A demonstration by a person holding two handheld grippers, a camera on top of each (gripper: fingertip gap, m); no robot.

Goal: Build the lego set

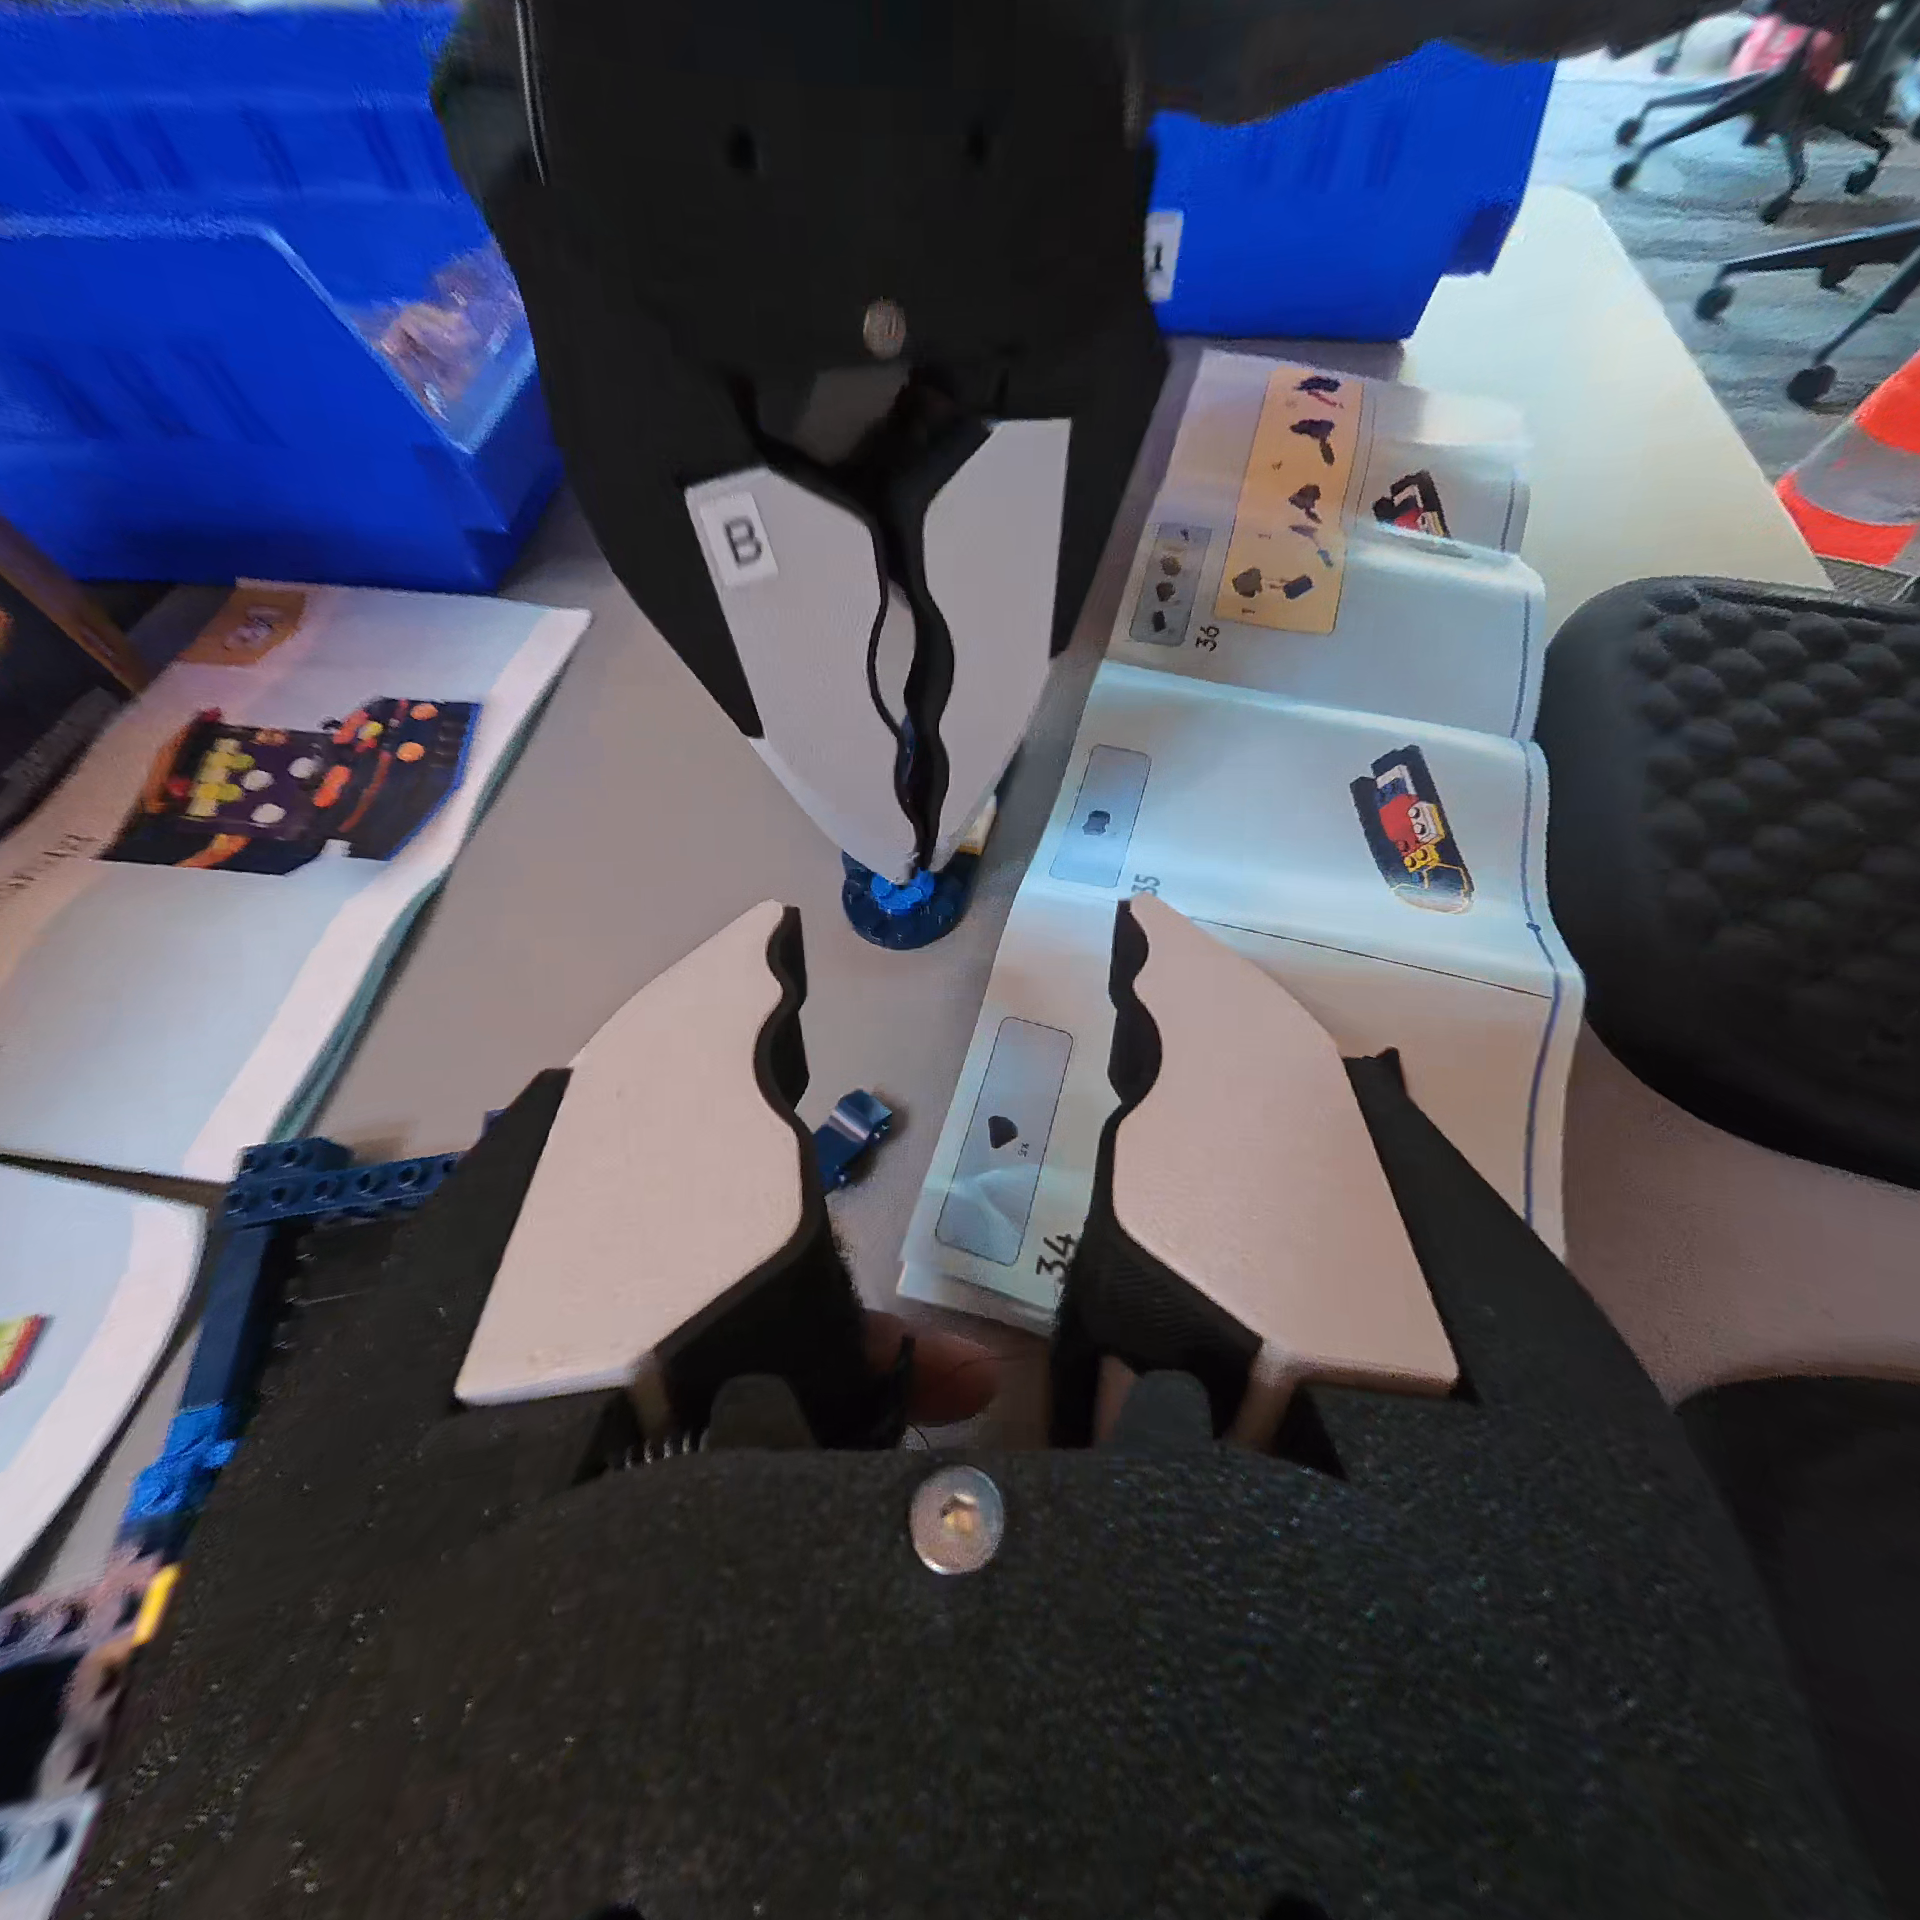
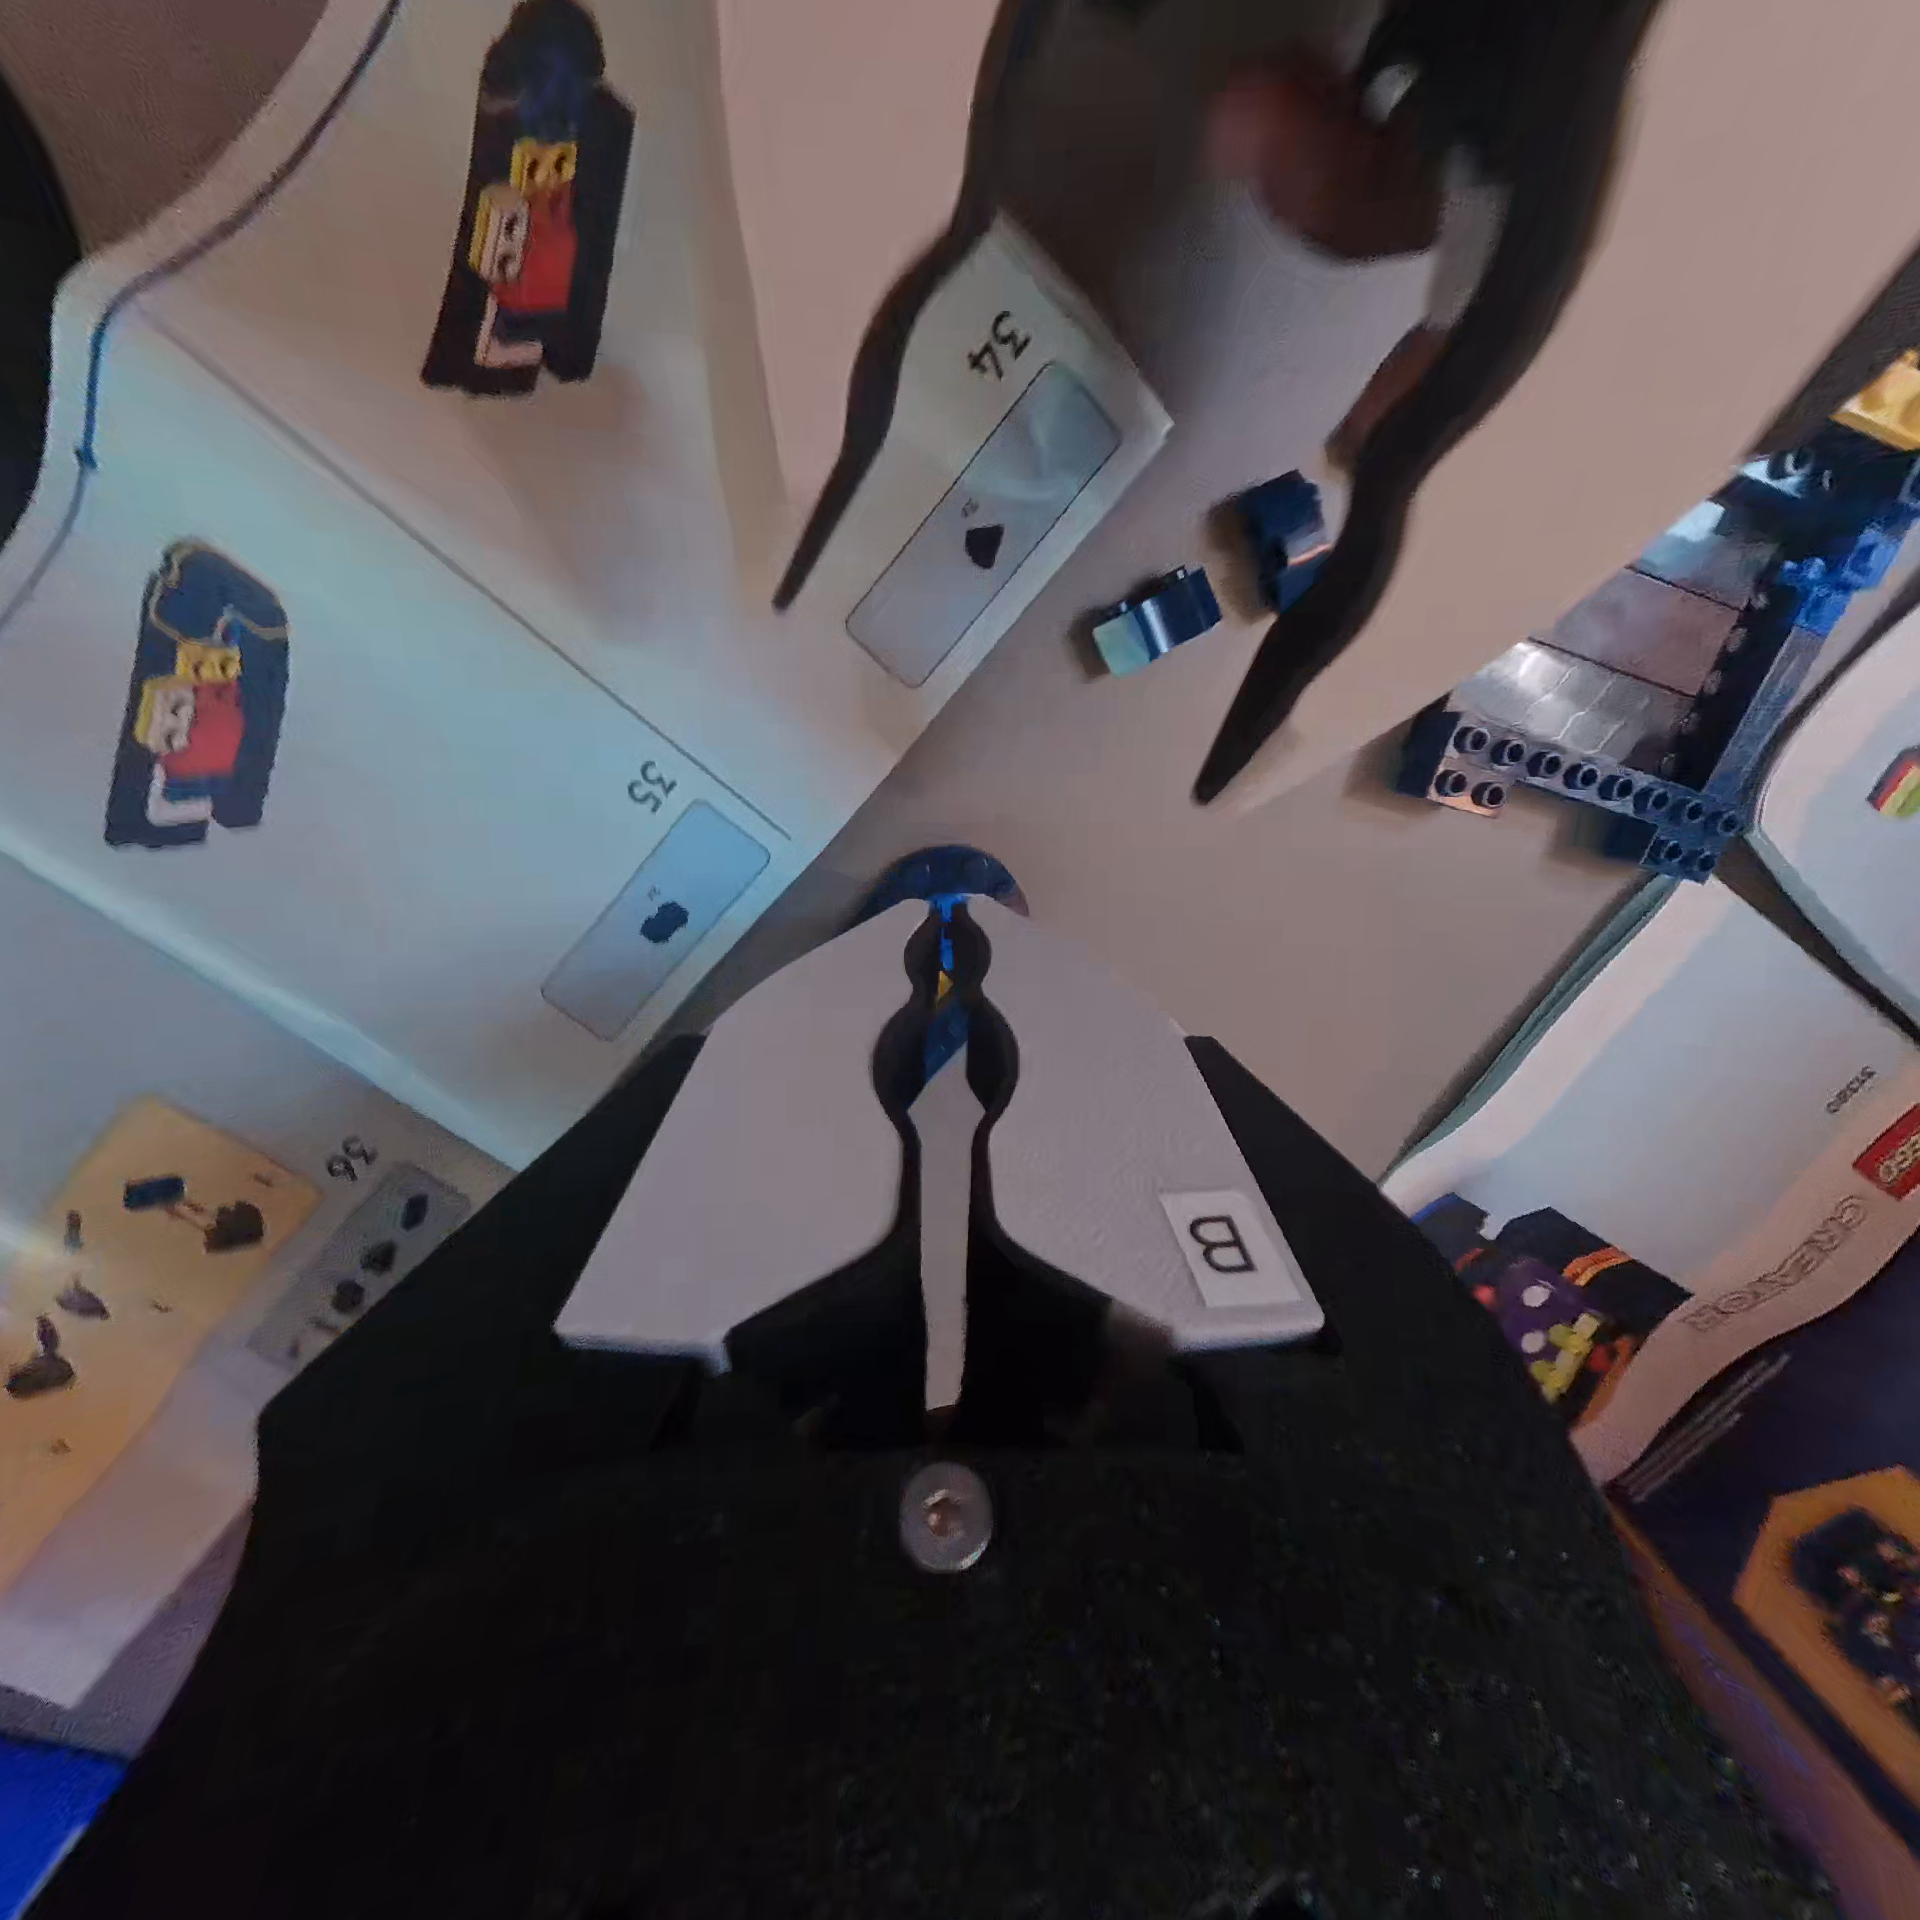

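The left wrist view alone shows the blue bins (image 1: 239, 343) at the table's (image 1: 644, 831) far edge. The right wrist view alone shows two small dark blue bricks (image 2: 1158, 618) lying loose. The right gripper (image 1: 920, 857) points straight down, its tips closed tight on a little bright blue piece (image 1: 902, 889) atop a round dark blue plate (image 1: 906, 906) lying flat mid-table, beside the open booklet (image 1: 1299, 852). The left gripper (image 1: 951, 914) stands open, holding nothing, aimed level at that plate.

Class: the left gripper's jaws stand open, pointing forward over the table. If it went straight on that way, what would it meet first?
Probably the round dark-blue brick piece on the table, where the right gripper's closed tips touch down; depth is unclear.
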